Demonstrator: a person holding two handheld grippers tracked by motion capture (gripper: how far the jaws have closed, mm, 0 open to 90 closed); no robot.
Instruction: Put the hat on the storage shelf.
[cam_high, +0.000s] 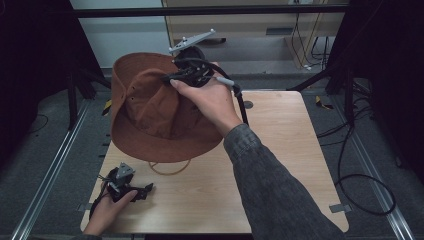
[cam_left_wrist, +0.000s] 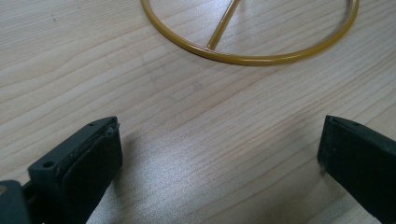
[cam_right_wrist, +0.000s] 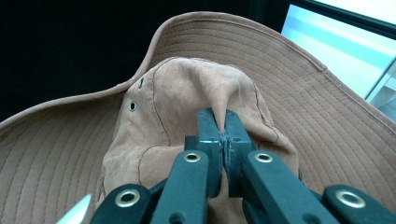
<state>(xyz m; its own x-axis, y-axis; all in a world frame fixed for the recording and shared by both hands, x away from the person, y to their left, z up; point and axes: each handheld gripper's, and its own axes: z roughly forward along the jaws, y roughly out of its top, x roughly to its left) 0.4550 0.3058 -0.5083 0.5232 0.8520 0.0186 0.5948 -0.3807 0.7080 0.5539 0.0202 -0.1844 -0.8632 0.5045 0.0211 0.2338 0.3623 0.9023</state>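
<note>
Above the table's (cam_high: 280, 165) far left part, one brown hat (cam_high: 145, 107) hangs tilted, lifted clear of the wood. Its cloth is soft and matte, a suede-like cotton; the wide brim is stitched in close concentric rows, and the crown (cam_right_wrist: 187, 98) is crumpled into folds. Two small metal eyelets (cam_right_wrist: 133, 106) sit on the crown's side.

In the right gripper view, the right gripper (cam_right_wrist: 223, 135) is clenched on a pinch of the crown's cloth, its two black jaws pressed together with a ridge of fabric caught between them. From the high view, the right hand (cam_high: 207, 100) wraps that gripper (cam_high: 192, 75) at the hat's top, a grey sleeve (cam_high: 270, 185) trailing toward the bottom edge, and one grey three-cornered plate (cam_high: 192, 41) stands above the tool.

At the table's near left corner, the left hand (cam_high: 107, 207) holds the left gripper (cam_high: 131, 189) low over the wood. Its jaws stand wide apart, grasping nothing, with bare tabletop between them in the left gripper view (cam_left_wrist: 219, 154).

One thin yellow ring (cam_left_wrist: 252, 58), glossy and round like coated wire, lies flat on the table just ahead of those jaws, with one straight spoke of the same stuff joining its inner edge. In the high view the ring (cam_high: 170, 170) shows partly under the hat's near brim.

The tabletop is pale wood laminate with fine straight grain.
</note>
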